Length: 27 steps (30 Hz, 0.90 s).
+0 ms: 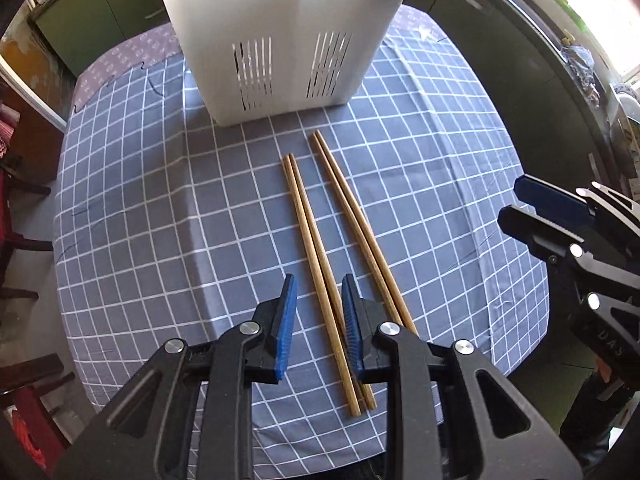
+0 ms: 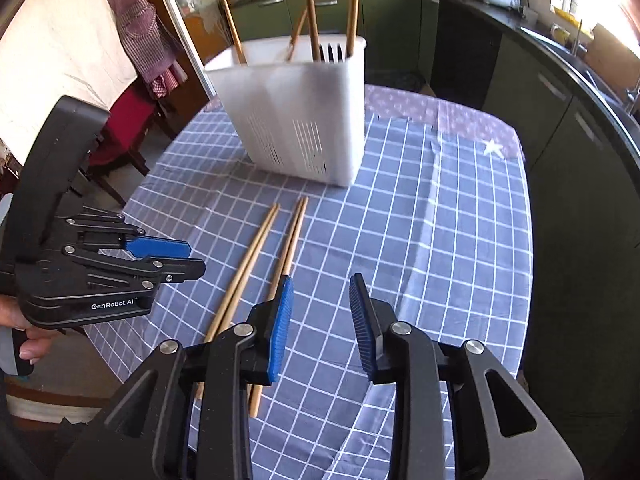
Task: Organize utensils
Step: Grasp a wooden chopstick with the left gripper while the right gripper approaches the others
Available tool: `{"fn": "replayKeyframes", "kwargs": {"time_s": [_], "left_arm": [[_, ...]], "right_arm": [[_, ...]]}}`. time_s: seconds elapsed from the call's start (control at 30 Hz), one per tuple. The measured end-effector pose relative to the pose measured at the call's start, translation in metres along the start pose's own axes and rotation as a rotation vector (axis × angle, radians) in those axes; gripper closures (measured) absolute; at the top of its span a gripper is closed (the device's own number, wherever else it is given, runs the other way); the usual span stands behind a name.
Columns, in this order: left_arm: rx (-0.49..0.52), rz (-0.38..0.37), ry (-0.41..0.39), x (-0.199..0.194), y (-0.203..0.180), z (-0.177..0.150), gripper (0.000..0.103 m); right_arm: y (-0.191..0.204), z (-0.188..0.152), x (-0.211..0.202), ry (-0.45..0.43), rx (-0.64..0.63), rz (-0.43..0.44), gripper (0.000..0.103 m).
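Observation:
Two pairs of wooden chopsticks lie side by side on the grey checked tablecloth [image 1: 160, 208], in front of a white slotted utensil holder [image 1: 280, 40]. My left gripper [image 1: 320, 320] hovers over the near end of the left pair [image 1: 308, 220], which runs through the gap between its blue pads without being pressed; it is open. The right pair [image 1: 352, 216] lies just right of it. My right gripper [image 2: 323, 320] is open over bare cloth, with the right pair [image 2: 290, 240] passing behind its left finger. The holder [image 2: 296, 120] contains several upright wooden utensils [image 2: 312, 16].
The right gripper [image 1: 552, 208] shows at the left wrist view's right edge, and the left gripper [image 2: 160, 256], held by a hand [image 2: 28, 340], at the right wrist view's left. Green cabinets [image 2: 560, 128] border the table; red chairs [image 1: 24, 420] stand at its left.

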<state>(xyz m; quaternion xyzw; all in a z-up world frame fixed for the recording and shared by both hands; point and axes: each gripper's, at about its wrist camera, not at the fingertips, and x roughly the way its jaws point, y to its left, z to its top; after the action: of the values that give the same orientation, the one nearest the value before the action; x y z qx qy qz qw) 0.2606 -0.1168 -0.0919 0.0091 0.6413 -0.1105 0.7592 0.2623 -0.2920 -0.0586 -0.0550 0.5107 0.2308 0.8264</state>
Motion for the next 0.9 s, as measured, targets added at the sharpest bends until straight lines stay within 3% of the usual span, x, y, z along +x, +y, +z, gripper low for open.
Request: {"fn": "replayKeyframes", "kwargs": {"time_s": [0.2, 0.4, 0.9], "left_arm": [[-0.048, 0.054, 0.05, 0.025, 0.001, 0.01, 0.084], [-0.087, 0.054, 0.084, 0.044, 0.004, 0.016, 0.085], [-0.085, 0.104, 0.111, 0.075, -0.001, 0.042, 0.085]], "right_arm": [[-0.01, -0.012, 0.023, 0.047, 0.011, 0.024, 0.073], [-0.014, -0.014, 0.024, 0.049, 0.015, 0.036, 0.073], [-0.019, -0.018, 0.03, 0.062, 0.025, 0.057, 0.07]]}}
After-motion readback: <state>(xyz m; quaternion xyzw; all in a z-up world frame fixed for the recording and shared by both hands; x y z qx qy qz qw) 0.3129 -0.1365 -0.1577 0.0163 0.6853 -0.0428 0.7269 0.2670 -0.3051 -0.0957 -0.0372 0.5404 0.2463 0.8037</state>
